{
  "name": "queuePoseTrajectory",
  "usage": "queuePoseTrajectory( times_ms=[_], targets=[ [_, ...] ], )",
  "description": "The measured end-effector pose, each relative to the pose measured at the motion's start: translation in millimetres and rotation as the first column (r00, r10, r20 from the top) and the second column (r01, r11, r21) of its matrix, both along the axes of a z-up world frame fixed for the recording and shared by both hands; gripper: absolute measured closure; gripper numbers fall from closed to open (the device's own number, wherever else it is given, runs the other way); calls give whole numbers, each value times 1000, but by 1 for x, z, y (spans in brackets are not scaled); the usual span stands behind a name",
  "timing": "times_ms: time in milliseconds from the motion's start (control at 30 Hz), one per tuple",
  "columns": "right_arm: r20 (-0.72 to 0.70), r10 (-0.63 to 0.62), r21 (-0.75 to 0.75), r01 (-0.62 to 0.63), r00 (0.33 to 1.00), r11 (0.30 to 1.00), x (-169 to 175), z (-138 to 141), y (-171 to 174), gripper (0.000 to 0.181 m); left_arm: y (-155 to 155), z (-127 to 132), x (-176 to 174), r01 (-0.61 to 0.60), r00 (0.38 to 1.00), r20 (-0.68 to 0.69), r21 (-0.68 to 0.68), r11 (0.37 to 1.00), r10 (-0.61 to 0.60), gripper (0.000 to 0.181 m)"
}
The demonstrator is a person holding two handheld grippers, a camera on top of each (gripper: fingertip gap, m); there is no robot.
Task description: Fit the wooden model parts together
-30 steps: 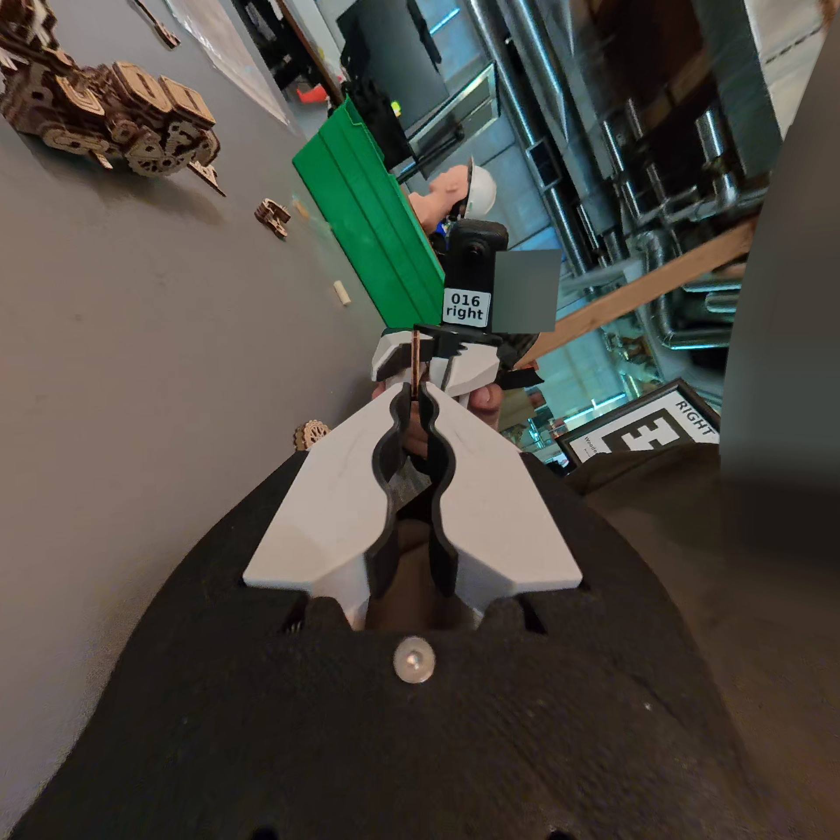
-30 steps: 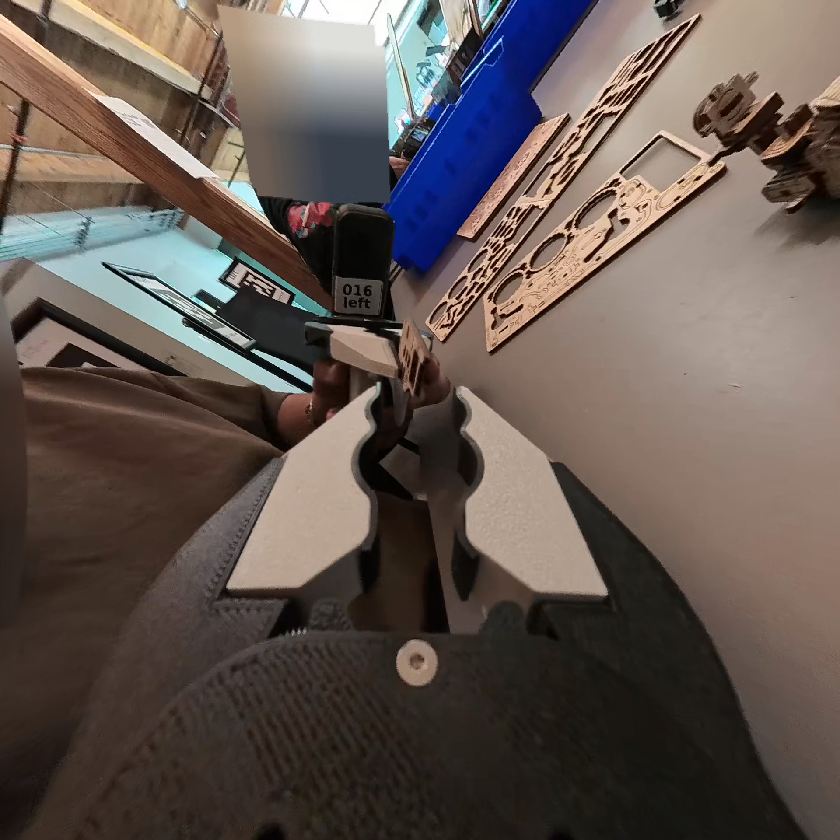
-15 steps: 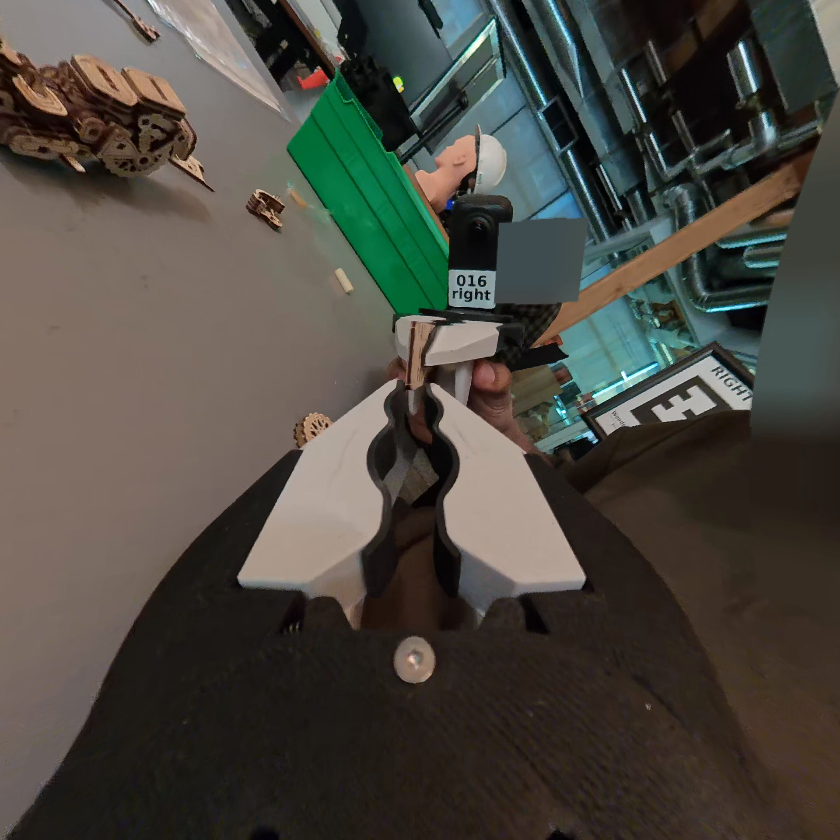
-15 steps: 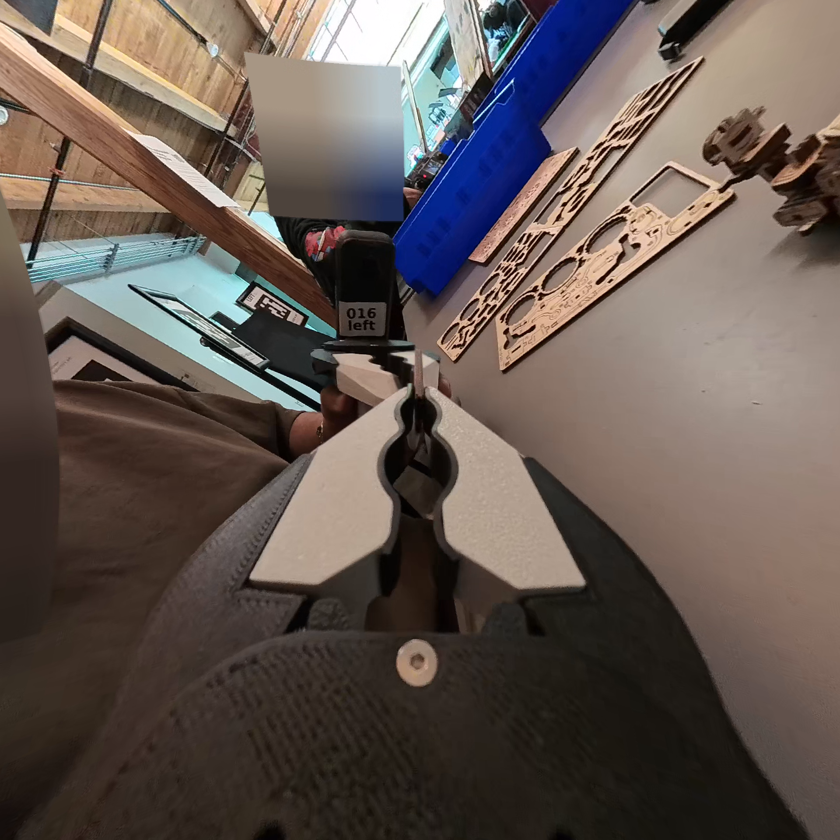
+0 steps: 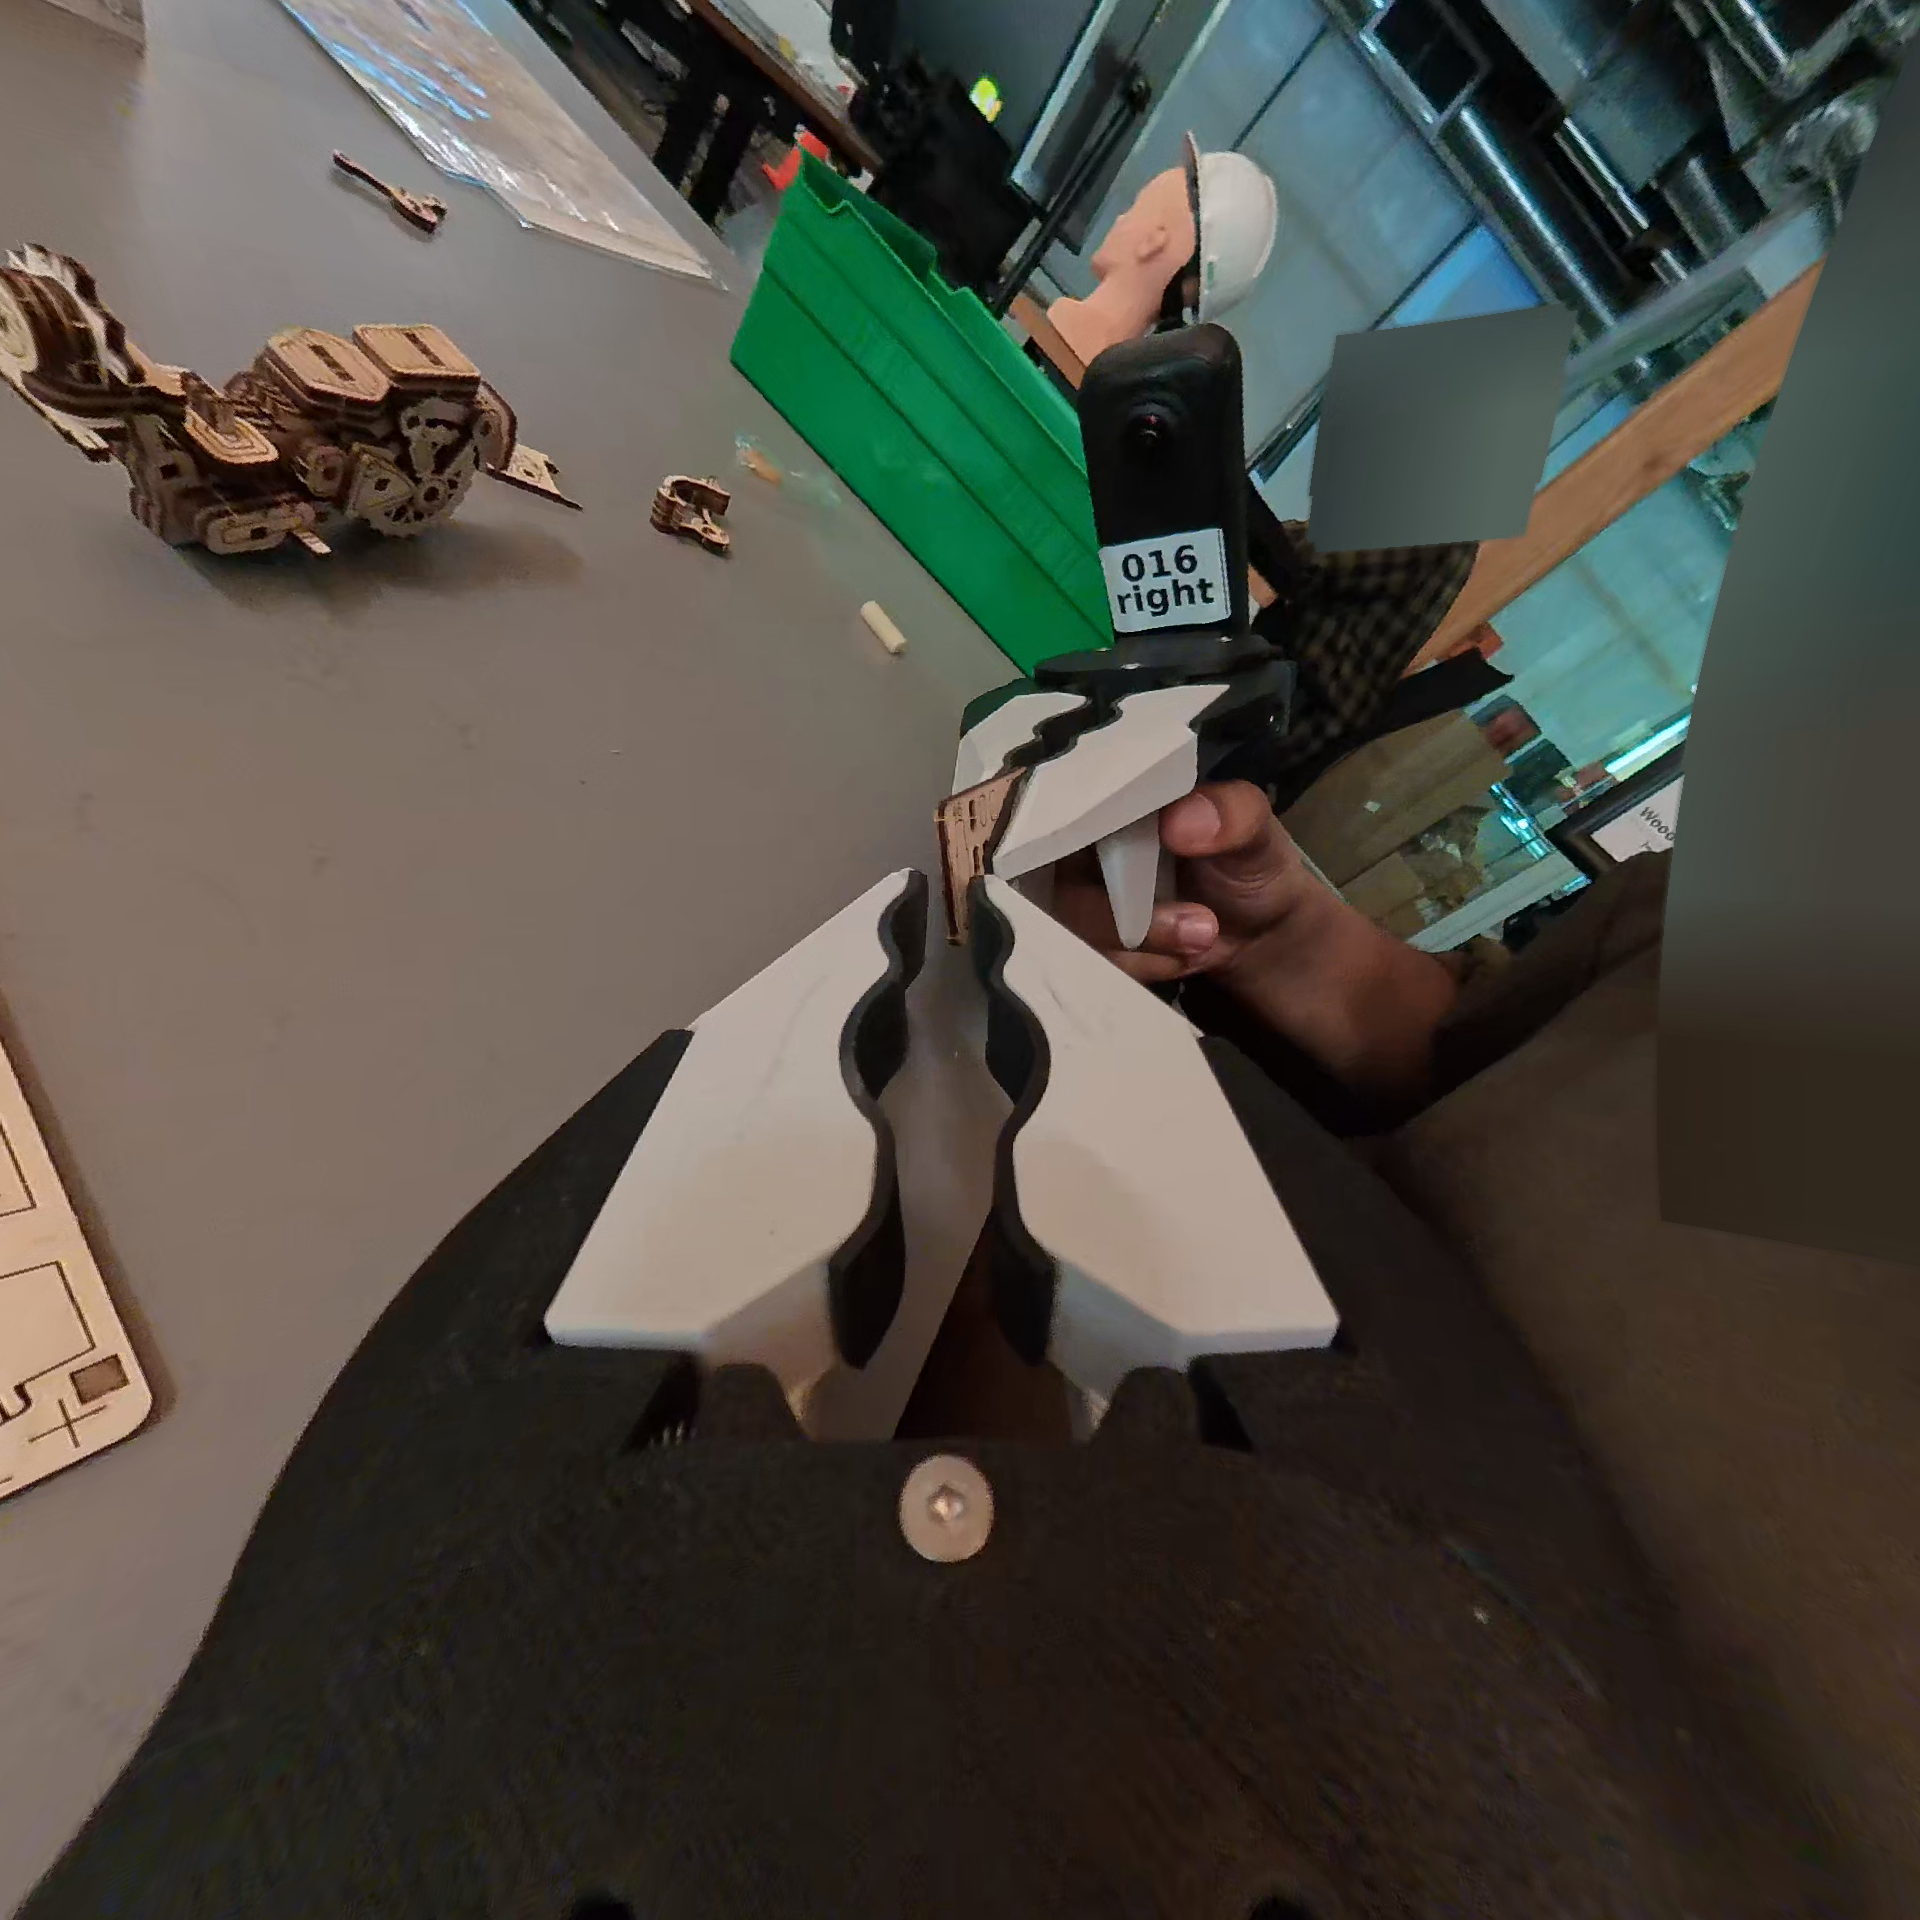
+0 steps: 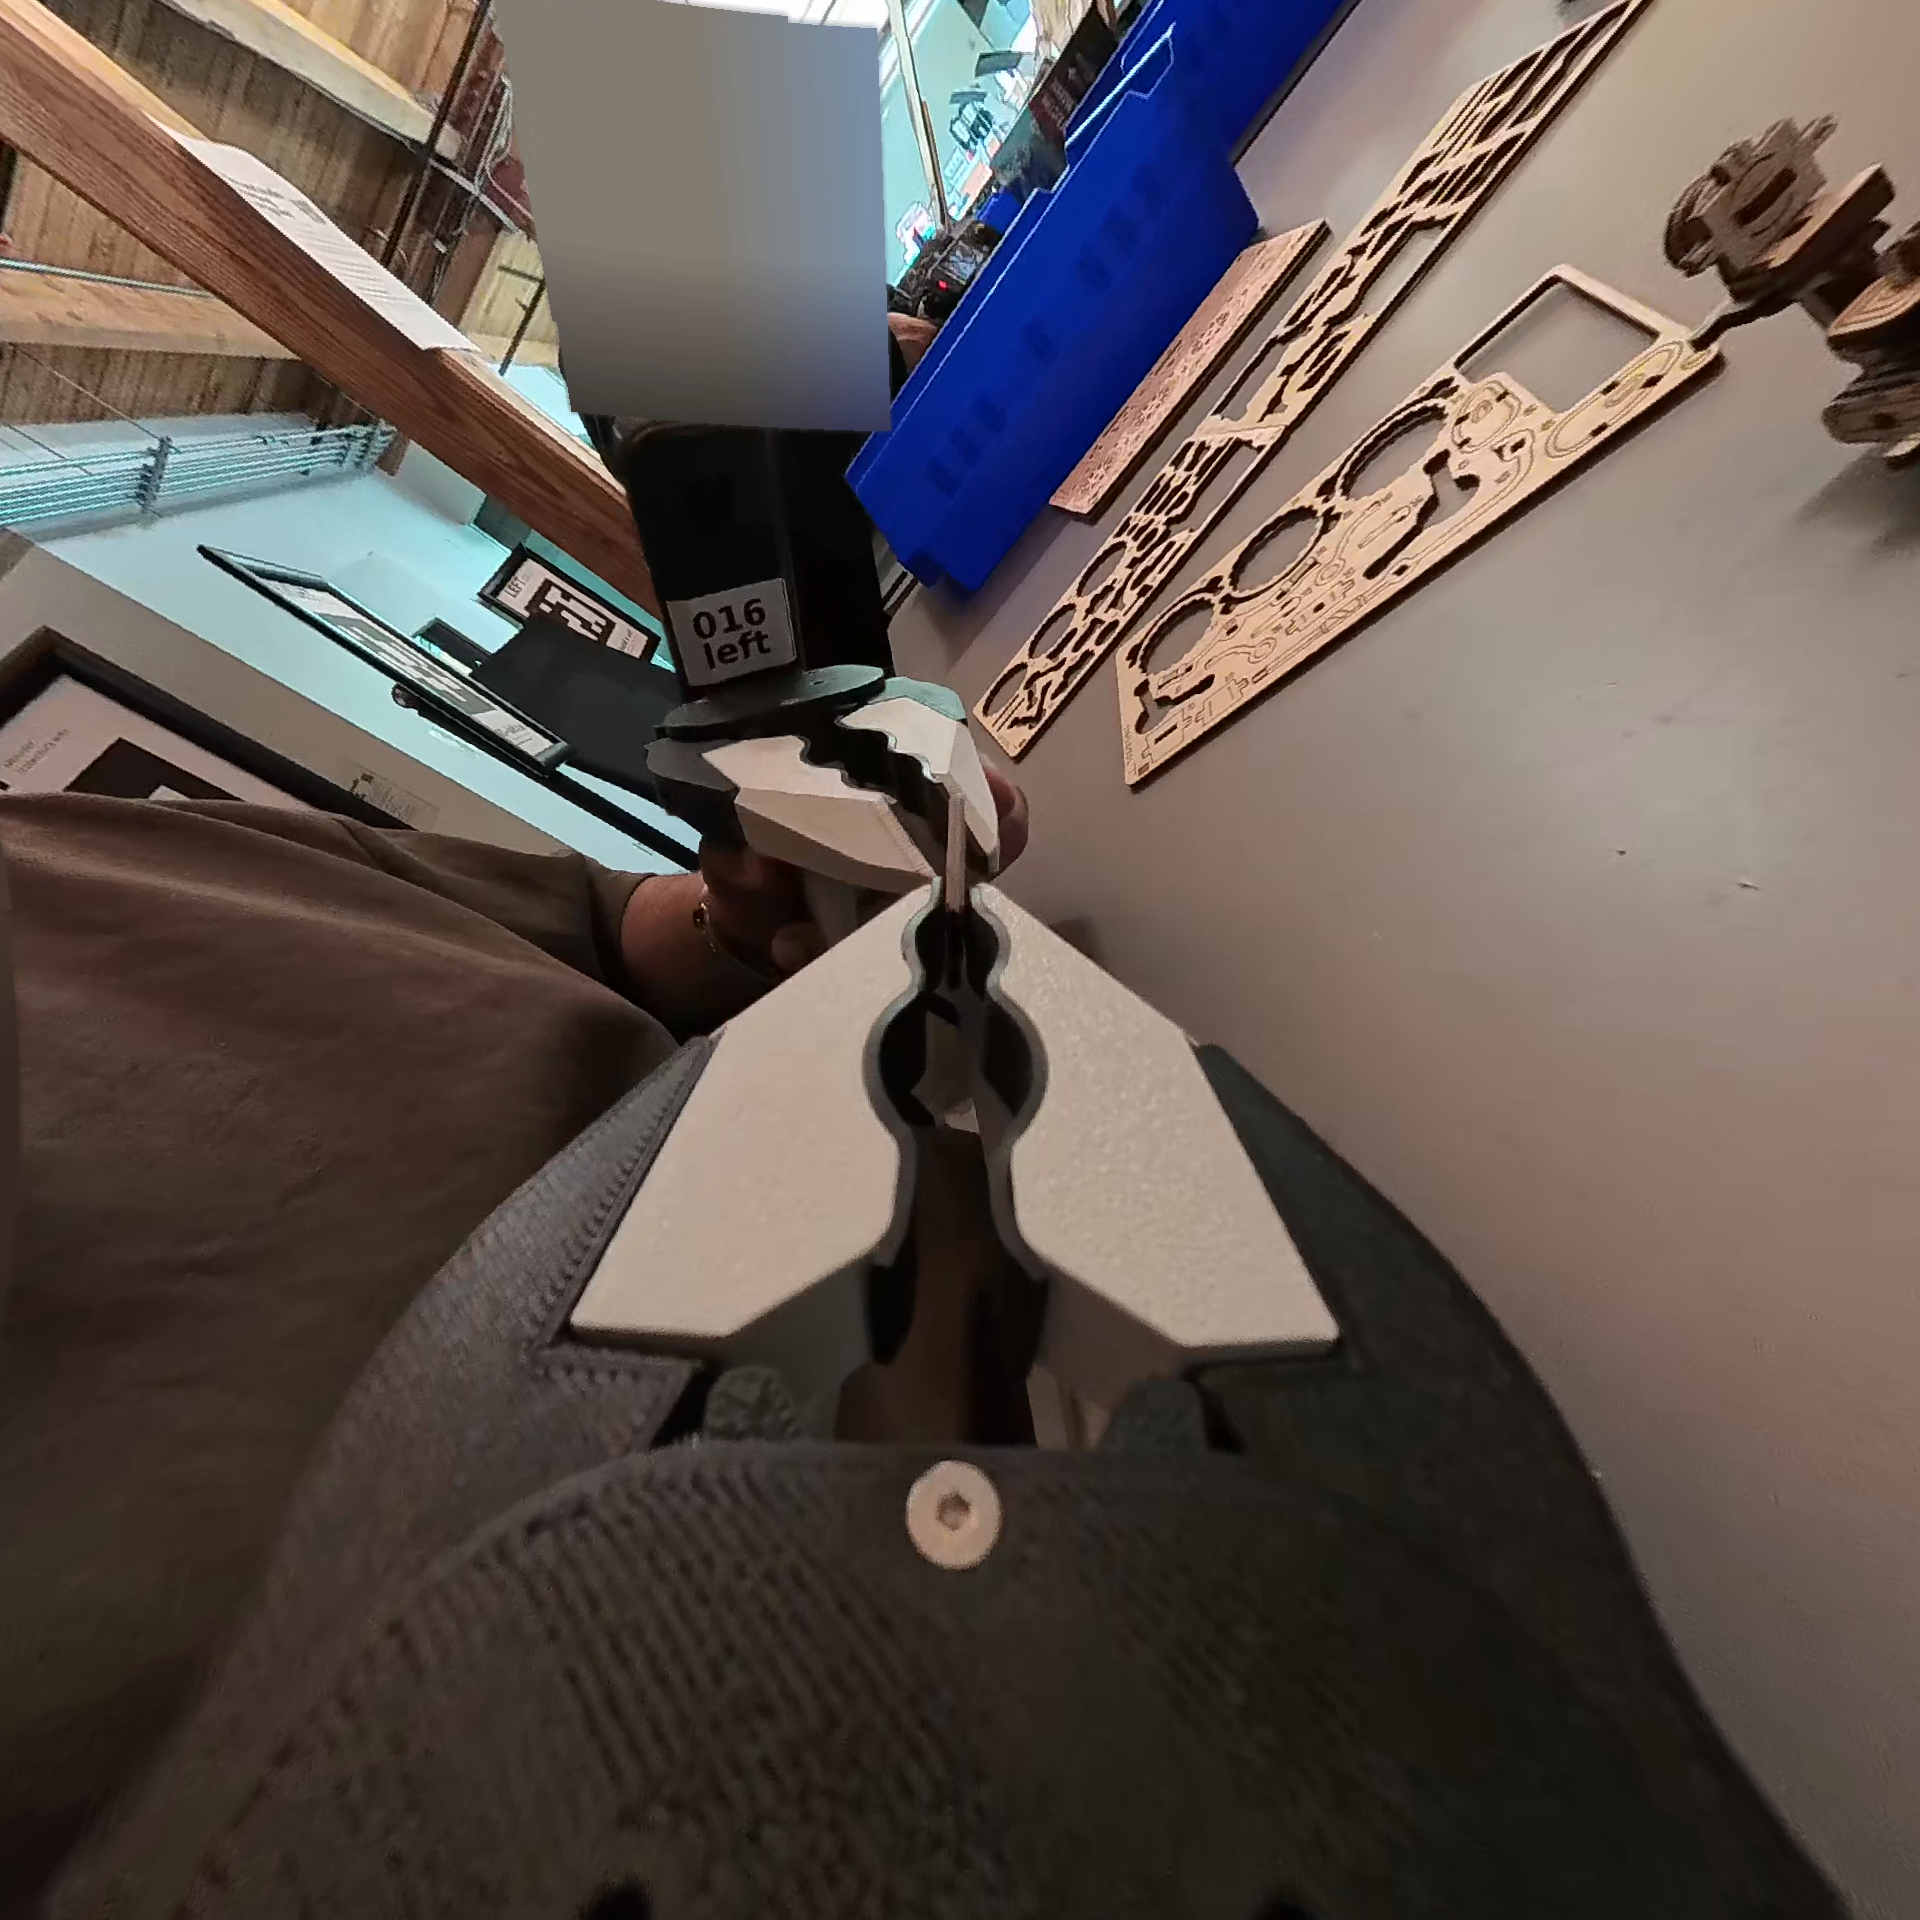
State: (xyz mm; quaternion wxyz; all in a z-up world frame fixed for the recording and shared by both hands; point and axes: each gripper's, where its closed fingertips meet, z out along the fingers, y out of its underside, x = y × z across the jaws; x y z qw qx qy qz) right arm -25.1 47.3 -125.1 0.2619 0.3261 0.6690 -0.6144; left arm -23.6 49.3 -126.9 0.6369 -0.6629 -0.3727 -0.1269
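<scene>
A small thin wooden piece point(image 5: 971, 831) is held in the air between my two grippers, which face each other tip to tip above the grey table point(image 5: 416, 831). My right gripper point(image 6: 951, 909) is shut on the piece, seen edge-on in the right wrist view point(image 6: 954, 862); this gripper also shows in the left wrist view point(image 5: 987, 831). My left gripper point(image 5: 948, 894) has a narrow gap between its jaws, and the piece's end sits loosely in that gap. It also shows in the right wrist view point(image 6: 951, 847). A partly built wooden model point(image 5: 312, 447) lies on the table.
A green bin point(image 5: 904, 416) stands behind the grippers and a blue bin point(image 6: 1060, 364) along the other edge. Cut-out wooden sheets point(image 6: 1403, 499) lie flat near the model point(image 6: 1818, 260). A small loose wooden part point(image 5: 691, 509), a white peg point(image 5: 883, 629) and another sheet point(image 5: 52, 1299) lie nearby. Less than 4 cm separates the two grippers' tips. Left tips and right tips are each some 15 cm from the partly built wooden model point(image 5: 312, 447).
The right gripper, open one second ago, has closed on the piece. The left gripper, shut on it before, has opened a little. Both grippers have tilted, so more of the table shows.
</scene>
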Motion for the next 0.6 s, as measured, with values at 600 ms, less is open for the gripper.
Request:
queuePoseTrajectory(
  times_ms=[600],
  targets=[
    [-39,-25,93,28,999,995,-3,-12,1,180,0,-13,-5,-34,999,19,-119,992,37,178]
  ],
)
